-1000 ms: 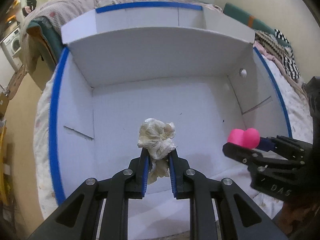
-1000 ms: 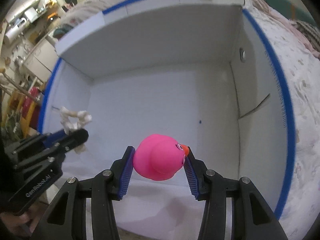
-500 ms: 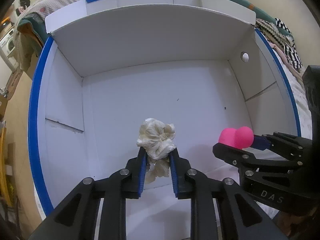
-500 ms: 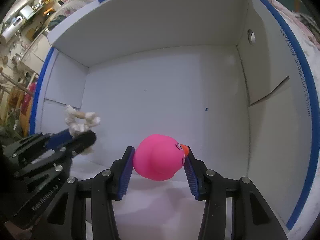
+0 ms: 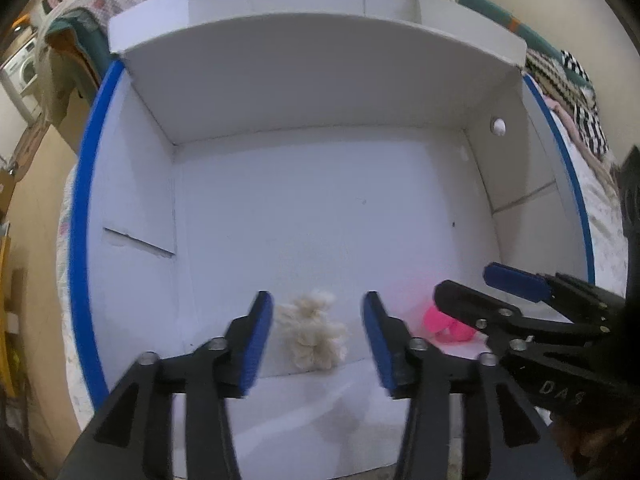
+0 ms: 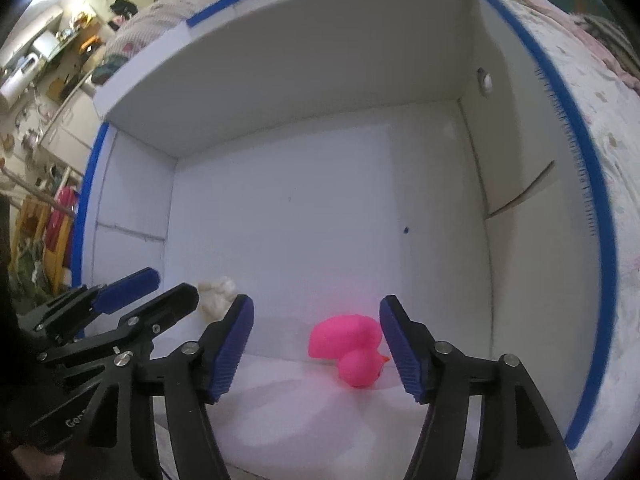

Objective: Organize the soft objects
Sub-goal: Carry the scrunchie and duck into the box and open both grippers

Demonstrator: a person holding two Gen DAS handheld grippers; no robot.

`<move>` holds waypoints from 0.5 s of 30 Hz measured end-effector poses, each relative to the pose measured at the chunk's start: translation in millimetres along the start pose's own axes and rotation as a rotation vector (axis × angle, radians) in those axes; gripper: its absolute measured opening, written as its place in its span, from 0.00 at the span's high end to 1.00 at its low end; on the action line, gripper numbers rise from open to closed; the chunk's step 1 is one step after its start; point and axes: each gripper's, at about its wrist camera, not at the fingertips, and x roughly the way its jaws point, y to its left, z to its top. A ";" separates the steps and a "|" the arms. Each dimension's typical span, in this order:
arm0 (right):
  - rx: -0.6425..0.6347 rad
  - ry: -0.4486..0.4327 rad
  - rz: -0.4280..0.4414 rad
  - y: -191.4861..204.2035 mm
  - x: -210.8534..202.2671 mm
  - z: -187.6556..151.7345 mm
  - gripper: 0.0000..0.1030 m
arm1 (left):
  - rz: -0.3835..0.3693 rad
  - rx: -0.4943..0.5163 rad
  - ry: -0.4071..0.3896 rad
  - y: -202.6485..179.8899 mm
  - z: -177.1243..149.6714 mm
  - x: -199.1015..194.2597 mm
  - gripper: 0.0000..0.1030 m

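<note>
A: Blue ribbed pads stand apart on the left gripper (image 5: 316, 320); its jaws are opening, and the cream fluffy yarn tuft (image 5: 314, 336) sits between them, touched by neither pad.

B: And the right gripper (image 6: 316, 326)?

A: Also opening. The pink rubber duck (image 6: 352, 350) lies on its side between the pads, close to the pad at three o'clock; I can't tell whether it touches it, but nothing clamps it.

B: So where do both toys rest?

A: On the floor of the white cardboard box with blue-taped rim (image 6: 600, 208), near the wall at six o'clock. The tuft lies toward nine o'clock of the duck, a little apart.

B: Which step is this, then?

A: I judge it the release, both soft things dropped into the box.

B: Next?

A: Probably lift both grippers straight out toward six o'clock without snagging the tuft's fibres or nudging the duck, then fetch whatever remains outside.
</note>
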 end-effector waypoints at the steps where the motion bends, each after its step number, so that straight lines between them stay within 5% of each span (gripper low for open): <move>1: 0.008 -0.008 0.002 -0.3 -0.9 1.0 0.27 | 0.014 -0.012 -0.013 2.5 1.0 -2.4 0.42; 6: 0.026 -0.031 0.016 -3.0 -10.1 1.4 0.17 | 0.028 -0.023 -0.039 5.4 2.2 -8.4 0.37; 15: 0.027 -0.100 0.035 3.5 -30.4 3.2 0.17 | 0.064 -0.013 -0.096 7.5 0.2 -24.5 0.37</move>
